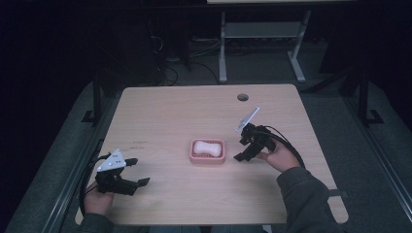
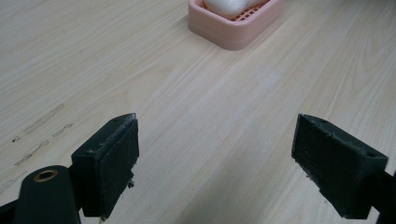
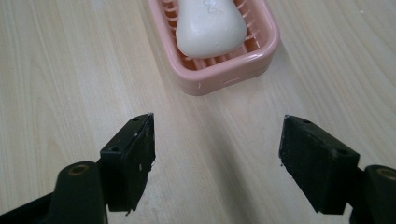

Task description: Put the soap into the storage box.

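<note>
At the centre of the high view, a white soap [image 1: 205, 147] lies in a pink dish [image 1: 207, 158] on the table [image 1: 170, 111]. The right gripper [image 1: 241, 148] sits just right of the dish, wrist bent inward, jaws spread and empty. The left gripper [image 1: 140, 171] rests at lower left, well apart, pointing right.

In the left gripper view, spread jaws frame bare wood, dish [image 2: 233, 32] at top.

In the right gripper view, the jaws stand wide, near the dish [image 3: 224, 70] and soap [image 3: 210, 28] at top centre.

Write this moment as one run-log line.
right gripper: open, empty, near soap dish | soap: in dish | left gripper: open, empty
</note>
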`<state>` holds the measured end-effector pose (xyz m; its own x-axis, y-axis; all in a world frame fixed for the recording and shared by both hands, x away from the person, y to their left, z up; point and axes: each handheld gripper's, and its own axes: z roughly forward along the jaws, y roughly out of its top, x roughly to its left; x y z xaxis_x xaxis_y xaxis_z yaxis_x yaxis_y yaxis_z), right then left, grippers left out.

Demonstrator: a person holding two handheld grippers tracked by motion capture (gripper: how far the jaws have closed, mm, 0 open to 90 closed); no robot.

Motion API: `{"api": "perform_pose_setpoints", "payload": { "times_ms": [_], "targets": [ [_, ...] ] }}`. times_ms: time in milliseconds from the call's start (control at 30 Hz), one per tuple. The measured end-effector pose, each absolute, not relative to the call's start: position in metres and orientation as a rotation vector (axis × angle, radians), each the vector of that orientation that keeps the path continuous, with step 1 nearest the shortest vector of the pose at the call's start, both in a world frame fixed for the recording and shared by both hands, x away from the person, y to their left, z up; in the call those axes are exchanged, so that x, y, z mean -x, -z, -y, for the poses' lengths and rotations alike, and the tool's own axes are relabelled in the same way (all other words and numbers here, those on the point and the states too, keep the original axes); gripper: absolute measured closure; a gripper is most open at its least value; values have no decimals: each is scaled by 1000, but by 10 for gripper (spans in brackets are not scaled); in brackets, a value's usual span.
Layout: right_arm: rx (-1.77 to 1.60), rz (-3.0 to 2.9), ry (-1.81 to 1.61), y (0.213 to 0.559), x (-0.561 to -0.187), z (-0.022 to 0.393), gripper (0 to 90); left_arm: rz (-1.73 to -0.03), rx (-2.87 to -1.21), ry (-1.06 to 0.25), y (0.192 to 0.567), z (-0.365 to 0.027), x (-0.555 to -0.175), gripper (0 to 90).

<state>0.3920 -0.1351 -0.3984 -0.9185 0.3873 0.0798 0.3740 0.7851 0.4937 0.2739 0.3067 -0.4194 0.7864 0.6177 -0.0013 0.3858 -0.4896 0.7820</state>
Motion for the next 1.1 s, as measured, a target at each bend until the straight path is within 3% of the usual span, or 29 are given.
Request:
{"api": "perform_pose_setpoints", "payload": {
  "times_ms": [1100],
  "targets": [
    [-731,-2884,-857,412,-367,175,244,-737,-2146,-358,420,-306,-274,148]
  ]
}}
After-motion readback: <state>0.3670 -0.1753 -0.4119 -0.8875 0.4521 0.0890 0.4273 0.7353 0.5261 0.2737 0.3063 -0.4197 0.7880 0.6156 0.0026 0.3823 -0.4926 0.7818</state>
